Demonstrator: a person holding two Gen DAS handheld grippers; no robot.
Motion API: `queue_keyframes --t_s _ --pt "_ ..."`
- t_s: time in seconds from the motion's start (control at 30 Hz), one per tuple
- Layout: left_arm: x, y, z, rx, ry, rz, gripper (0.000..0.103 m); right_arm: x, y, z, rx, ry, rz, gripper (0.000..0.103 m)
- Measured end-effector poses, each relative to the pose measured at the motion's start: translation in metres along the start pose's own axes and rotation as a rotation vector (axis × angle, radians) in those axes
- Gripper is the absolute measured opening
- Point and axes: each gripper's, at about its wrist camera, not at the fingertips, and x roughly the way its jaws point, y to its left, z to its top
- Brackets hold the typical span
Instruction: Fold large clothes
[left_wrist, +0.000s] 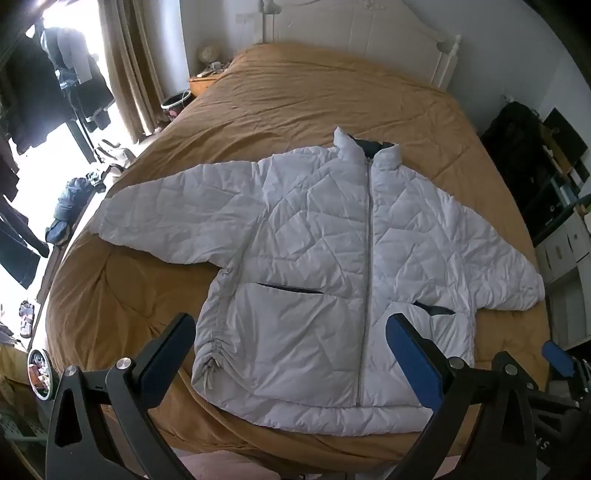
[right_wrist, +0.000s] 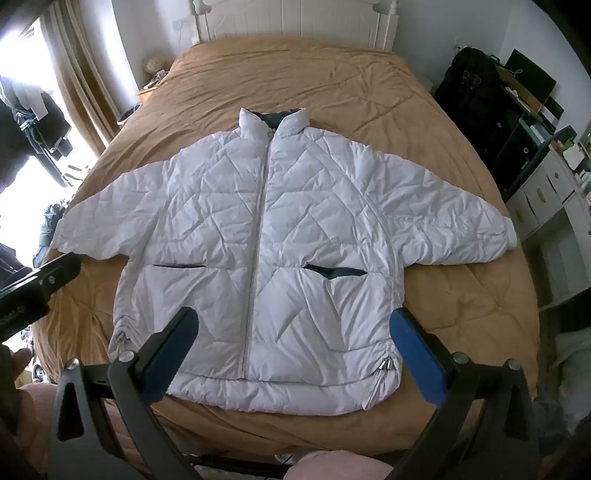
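Both pairs of jaws stand wide apart and hold nothing: our left gripper and right gripper hang above the near hem of the white quilted jacket, clear of the cloth. It lies face up and zipped on the tan bedspread, collar toward the headboard, sleeves spread to either side.

To our judgement, folding has not begun. A sound start is to take one sleeve near its cuff, pinching only the padded layer and not the bedspread beneath, then carry it across the chest so it lies flat along the zipper. Puffy fill tends to spring back, so we should press each fold down before letting go.

We cannot see the jacket's back, and glare from the window washes out the left of the room.
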Motion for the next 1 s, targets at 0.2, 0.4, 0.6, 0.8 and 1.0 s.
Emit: queue_keyframes --t_s 0.2,0.4,0.6,0.8,1.0 --pt "-0.0025 0.0018 -0.0014 -0.004 -0.005 -0.012 0.103 0.0001 0.0006 -0.0001 0.000 0.001 0.006 0.103" --pt "-0.0019 0.0001 -0.0053 -0.001 0.008 -0.012 0.103 0.0033 -0.0014 -0.0015 0.006 0.019 0.005 0.103" --pt "0.0053 0.0026 -0.0057 0.006 0.028 -0.023 0.103 0.0047 0.0015 0.0017 0.006 0.026 0.003 0.103" --pt "0.0050 0.0010 -0.0062 0.009 0.030 -0.020 0.103 0.0087 0.0037 -0.0003 -0.004 0.032 -0.003 0.103" --pt "0.0053 -0.0017 -0.0085 0.010 0.030 -0.020 0.103 0.0085 0.0040 0.0001 -0.004 0.033 -0.003 0.103"
